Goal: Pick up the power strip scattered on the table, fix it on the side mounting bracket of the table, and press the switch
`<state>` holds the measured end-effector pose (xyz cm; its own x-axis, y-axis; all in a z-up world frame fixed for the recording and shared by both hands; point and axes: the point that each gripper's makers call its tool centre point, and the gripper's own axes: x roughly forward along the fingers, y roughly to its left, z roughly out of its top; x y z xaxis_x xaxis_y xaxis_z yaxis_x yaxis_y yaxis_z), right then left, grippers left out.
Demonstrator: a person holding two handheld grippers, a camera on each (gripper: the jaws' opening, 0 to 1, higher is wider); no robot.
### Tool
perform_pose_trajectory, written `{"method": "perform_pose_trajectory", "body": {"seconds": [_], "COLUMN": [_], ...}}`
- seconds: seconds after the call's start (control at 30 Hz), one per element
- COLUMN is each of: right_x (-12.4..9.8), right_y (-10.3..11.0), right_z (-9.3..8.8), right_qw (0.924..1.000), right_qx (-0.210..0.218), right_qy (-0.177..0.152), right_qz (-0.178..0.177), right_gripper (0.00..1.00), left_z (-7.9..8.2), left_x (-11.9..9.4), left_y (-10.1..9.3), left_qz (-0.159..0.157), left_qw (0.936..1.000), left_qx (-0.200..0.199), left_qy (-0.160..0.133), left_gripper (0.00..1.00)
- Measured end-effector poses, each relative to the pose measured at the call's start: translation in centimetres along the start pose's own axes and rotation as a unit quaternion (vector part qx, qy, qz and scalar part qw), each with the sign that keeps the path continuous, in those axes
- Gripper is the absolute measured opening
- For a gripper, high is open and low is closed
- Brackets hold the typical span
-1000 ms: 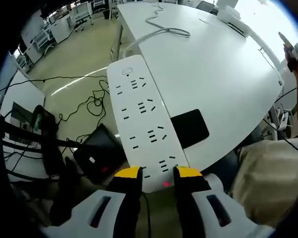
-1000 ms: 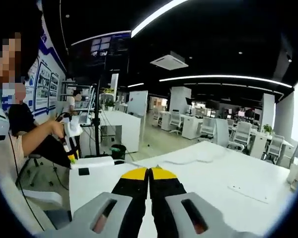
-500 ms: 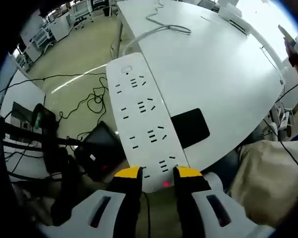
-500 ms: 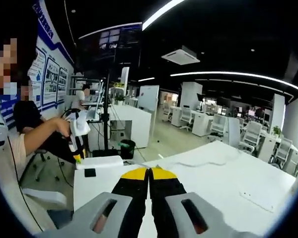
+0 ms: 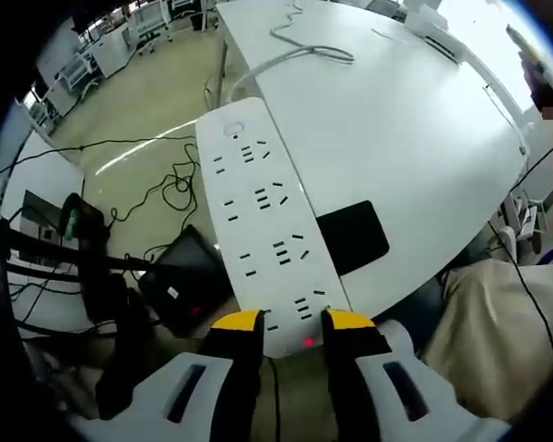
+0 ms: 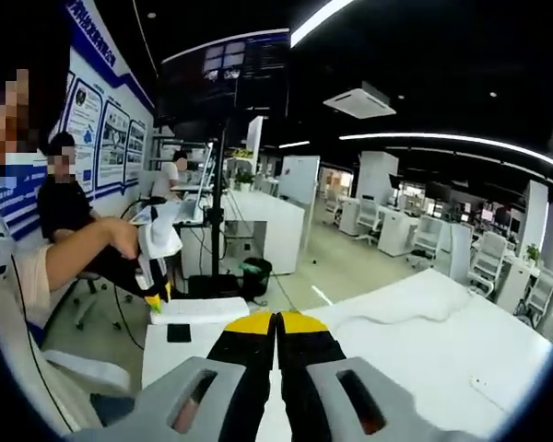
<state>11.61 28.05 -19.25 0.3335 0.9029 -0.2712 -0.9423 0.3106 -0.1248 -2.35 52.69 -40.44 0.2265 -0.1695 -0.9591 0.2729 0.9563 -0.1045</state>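
Plastic, long and stiff, the power strip [image 5: 267, 235] probably weighed little yet would lever hard — the left gripper [image 5: 295, 321] pinched only its near end, strip lying along the table [image 5: 415, 138] edge. Right gripper [image 6: 277, 321] hung closed, empty — above that table.

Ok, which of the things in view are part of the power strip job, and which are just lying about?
Job:
- power strip, held at its lit end by the left claw
- its white cable
- white table
- right claw, jaws together, holding nothing

Lying about:
- black flat pad on the table
- black box and loose cables on the floor
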Motion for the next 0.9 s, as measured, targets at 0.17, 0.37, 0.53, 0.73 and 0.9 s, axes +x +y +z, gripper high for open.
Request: {"method": "perform_pose_trajectory", "body": {"seconds": [0.17,0.37,0.53,0.73,0.9], "right_x": [1.9,4.3,5.9,7.5,8.4], "right_y": [0.6,1.2,1.6,1.8,2.0], "right_z": [-0.1,0.1,-0.1,-0.1,-0.2], "right_qw": [0.9998,0.9992,0.9982,0.9972,0.9966], "right_qx": [-0.004,-0.012,-0.017,-0.016,-0.015], "right_qy": [0.012,0.026,0.039,0.049,0.054], "right_qz": [0.013,0.03,0.042,0.055,0.061], "right_gripper": [0.0,0.0,0.0,0.0,0.0], "left_z": [0.0,0.0,-0.1,-0.2,-0.3], "left_x": [0.0,0.0,0.0,-0.1,-0.1], "left_y": [0.1,0.0,-0.1,-0.2,-0.3], "left_qz": [0.001,0.001,0.0,0.001,0.001], "left_qw": [1.0,1.0,1.0,1.0,1.0], "left_qx": [0.0,0.001,0.002,0.002,0.001], "left_qy": [0.003,0.003,0.003,0.002,-0.002], "left_gripper": [0.3,0.3,0.3,0.3,0.3]}}
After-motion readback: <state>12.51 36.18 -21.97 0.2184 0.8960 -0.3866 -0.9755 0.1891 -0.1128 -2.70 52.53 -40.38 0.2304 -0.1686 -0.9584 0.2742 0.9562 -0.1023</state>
